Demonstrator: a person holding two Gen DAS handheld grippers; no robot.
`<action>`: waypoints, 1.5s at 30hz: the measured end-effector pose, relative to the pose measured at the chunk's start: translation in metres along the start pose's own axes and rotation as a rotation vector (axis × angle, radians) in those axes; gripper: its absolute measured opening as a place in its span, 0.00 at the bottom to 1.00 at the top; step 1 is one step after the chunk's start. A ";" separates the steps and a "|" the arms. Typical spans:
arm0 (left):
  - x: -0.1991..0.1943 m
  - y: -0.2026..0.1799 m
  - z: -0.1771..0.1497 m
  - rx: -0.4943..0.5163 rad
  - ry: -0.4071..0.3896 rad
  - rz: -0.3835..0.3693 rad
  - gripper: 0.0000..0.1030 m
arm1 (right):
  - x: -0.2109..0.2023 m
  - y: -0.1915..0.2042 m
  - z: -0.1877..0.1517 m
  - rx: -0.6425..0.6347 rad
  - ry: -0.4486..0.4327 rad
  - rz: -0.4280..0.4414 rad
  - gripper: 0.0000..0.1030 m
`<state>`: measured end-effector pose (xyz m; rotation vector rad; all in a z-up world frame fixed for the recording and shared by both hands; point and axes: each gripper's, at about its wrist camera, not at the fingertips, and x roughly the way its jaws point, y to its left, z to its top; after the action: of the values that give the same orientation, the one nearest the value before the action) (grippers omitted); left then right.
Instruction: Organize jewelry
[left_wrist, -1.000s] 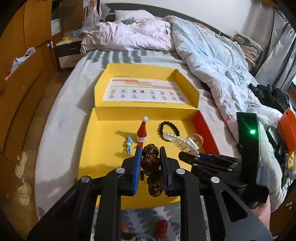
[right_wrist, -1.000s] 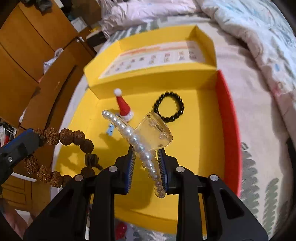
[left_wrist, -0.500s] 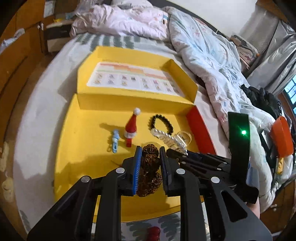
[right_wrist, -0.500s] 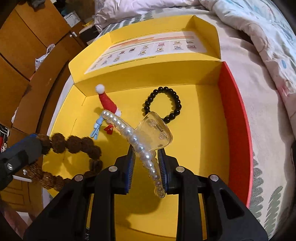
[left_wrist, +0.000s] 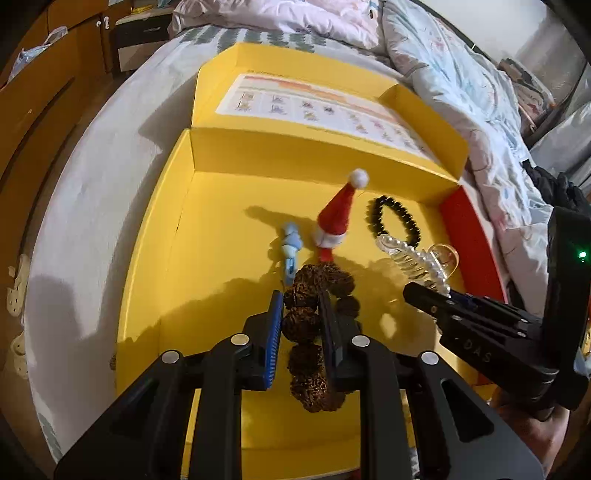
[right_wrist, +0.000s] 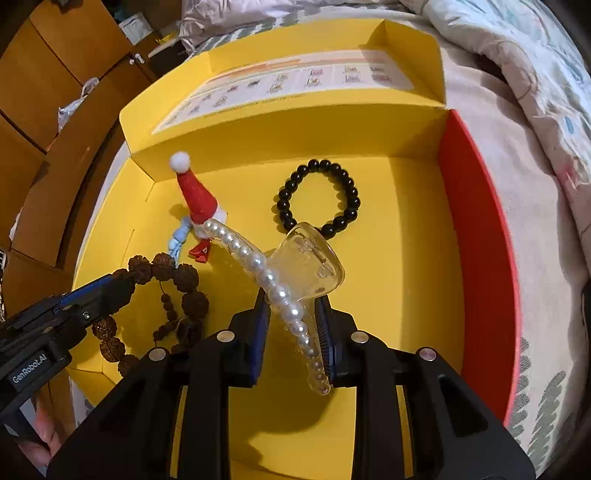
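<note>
Three pieces already lie on the floor of the yellow box (right_wrist: 406, 229) that sits open on the bed (left_wrist: 92, 206): a black bracelet (right_wrist: 318, 197) toward the far right corner near the red wall, a Santa-hat clip (right_wrist: 197, 199) by the far wall, and a small blue clip (right_wrist: 179, 240) just beside it on the left. Two more are in the air above the box. The left claw (left_wrist: 301, 301) is closed on a brown seed bracelet (left_wrist: 306, 325), gripping a few beads while the loop hangs below and spills past the fingers; in the right wrist view its lower beads seem close to the box floor near the left wall, though whether they touch it I cannot tell. The right claw (right_wrist: 291, 314) is closed on a pearl hair claw (right_wrist: 280, 273), pinching the pearl-lined arm with the clear body sticking up, over the middle of the box just in front of the black bracelet. I judge the task well advanced: what remains, by the look of it, is setting these two down in open yellow space, the brown beads on the left, the pearl piece on the right. No other loose jewelry shows on the bed.
</note>
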<state>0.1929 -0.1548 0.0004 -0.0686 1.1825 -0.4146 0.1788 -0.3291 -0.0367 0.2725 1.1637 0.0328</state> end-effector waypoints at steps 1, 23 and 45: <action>0.003 0.002 -0.001 -0.007 0.008 0.008 0.20 | 0.002 0.001 0.000 0.000 0.001 -0.005 0.25; -0.037 0.003 -0.006 0.034 -0.087 0.119 0.47 | -0.036 0.012 0.002 -0.073 -0.121 -0.056 0.63; -0.098 -0.001 -0.113 0.156 -0.091 0.167 0.55 | -0.136 -0.013 -0.067 -0.059 -0.215 -0.067 0.63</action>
<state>0.0593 -0.1031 0.0439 0.1445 1.0539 -0.3511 0.0620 -0.3510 0.0586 0.1801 0.9558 -0.0209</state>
